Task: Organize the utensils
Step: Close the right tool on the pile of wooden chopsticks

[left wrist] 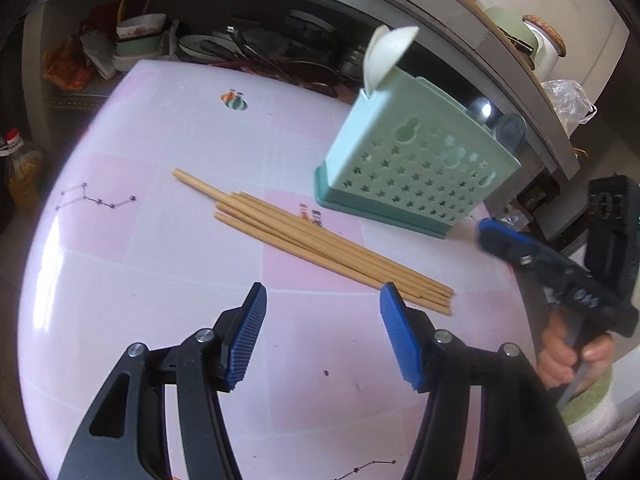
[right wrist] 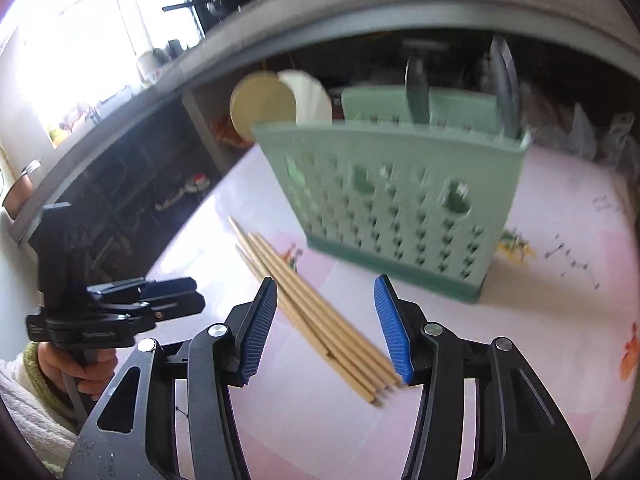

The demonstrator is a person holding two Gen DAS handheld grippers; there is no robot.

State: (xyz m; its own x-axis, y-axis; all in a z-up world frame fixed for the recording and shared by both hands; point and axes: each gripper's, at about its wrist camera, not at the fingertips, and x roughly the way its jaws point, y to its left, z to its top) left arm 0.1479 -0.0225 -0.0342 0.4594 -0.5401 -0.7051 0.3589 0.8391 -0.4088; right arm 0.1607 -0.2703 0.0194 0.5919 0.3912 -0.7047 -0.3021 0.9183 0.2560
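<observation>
Chopsticks (left wrist: 316, 242) of pale wood are seen lying in a loose bundle on a pink patterned table (left wrist: 160, 280), just in front of a mint-green utensil holder (left wrist: 416, 164) pierced with star-shaped holes. Two pale spoons (left wrist: 386, 56) are stood at one end of the holder and darker spoons (right wrist: 504, 84) at the other. The left gripper (left wrist: 323, 330) is held above the table in front of the holder, its jaws apart and empty, one blue pad (left wrist: 400, 338) just beside the bundle's near end. The right gripper (right wrist: 326, 328) is held with jaws apart over the chopsticks' near ends, nothing clamped between them
</observation>
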